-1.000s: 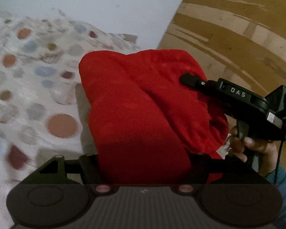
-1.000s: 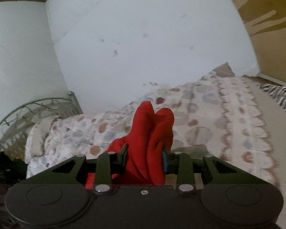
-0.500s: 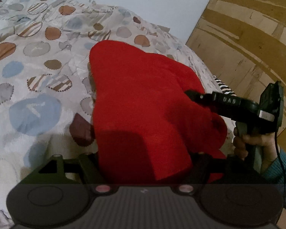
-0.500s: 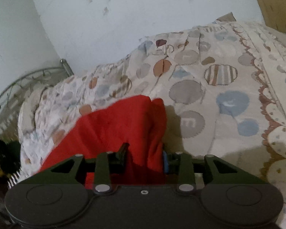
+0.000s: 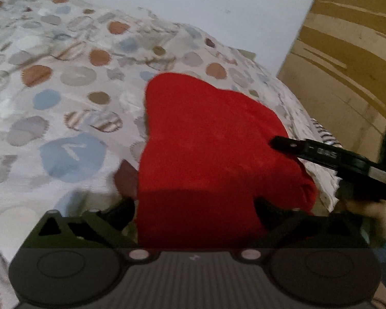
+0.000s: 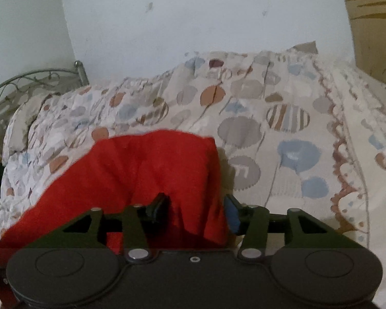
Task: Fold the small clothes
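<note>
A red garment (image 5: 208, 149) lies bunched on the patterned bedspread (image 5: 64, 97). My left gripper (image 5: 193, 211) straddles its near end. The jaws are opening and stand wide, with the cloth lying loose between the fingers (image 5: 121, 209). In the right wrist view the same red garment (image 6: 151, 164) rests on the bedspread (image 6: 283, 134). My right gripper (image 6: 195, 208) has a fold of it between its jaws, which are opening, and the blue pad (image 6: 231, 213) stands just off the cloth. From the left wrist view the right gripper (image 5: 279, 144) reaches over the garment's right side.
A white wall (image 6: 193, 25) rises behind the bed. A metal bed frame (image 6: 38, 77) stands at the far left, and a wooden panel (image 5: 347, 51) to the right. A hand (image 5: 368, 211) holds the right gripper's handle.
Both grippers came down with the red garment, which now rests on the bedspread. Both pairs of jaws have spread, and the cloth has slackened between them.
</note>
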### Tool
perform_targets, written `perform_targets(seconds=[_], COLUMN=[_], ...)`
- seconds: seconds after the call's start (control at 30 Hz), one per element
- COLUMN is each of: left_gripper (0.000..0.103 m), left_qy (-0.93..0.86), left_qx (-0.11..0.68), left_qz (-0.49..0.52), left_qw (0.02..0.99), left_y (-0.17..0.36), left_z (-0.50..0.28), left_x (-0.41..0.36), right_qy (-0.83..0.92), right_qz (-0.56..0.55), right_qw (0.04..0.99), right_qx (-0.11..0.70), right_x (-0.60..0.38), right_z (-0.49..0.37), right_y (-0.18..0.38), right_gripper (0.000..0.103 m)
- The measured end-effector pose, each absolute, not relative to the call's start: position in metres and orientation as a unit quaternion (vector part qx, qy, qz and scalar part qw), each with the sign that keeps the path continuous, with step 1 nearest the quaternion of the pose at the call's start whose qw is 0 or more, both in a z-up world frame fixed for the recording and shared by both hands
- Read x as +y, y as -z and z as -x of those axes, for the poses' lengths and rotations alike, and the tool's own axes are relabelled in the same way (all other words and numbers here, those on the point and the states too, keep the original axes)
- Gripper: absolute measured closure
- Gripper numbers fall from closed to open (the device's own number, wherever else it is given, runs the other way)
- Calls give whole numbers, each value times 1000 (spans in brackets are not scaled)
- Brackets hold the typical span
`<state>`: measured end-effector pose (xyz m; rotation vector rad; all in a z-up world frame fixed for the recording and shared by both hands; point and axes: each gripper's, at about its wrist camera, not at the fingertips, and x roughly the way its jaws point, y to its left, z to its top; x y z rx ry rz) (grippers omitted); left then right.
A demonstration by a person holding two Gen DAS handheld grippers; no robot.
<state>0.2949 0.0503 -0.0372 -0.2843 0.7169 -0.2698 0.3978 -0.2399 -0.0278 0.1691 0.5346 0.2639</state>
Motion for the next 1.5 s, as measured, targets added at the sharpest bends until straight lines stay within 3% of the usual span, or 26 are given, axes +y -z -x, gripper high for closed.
perform_targets(seconds=[0.17,0.23,0.43,0.87,1.2,1.5], left_gripper=[1,1,1,0,0,0], left_qy=[87,71,50,50,31,28], left_qx=[340,328,276,191,173,195], left_qz=[127,114,81,42,31,33], left_qw=[928,935,956,979,984,980], left_y=[13,0,-45,-95,-78,-54], left_z=[-276,-263,-212,-84,-10,9], left_x=[49,48,47,43,49,54], right_qy=[-114,-109,-99,-65,-59,-54], right_qz=[-59,-61,-45,-33,-35,-12], right_qw=[965,969,981,993,994,993], right_qx=[228,212,158,90,82,102], right_x=[-235,-236,-235,-234,-224,-223], right_z=[-365,-346,-273,-112,-27,-3], right_y=[-2,-14,-53,-93,-72,-46], right_gripper=[29,16,1,0,0,0])
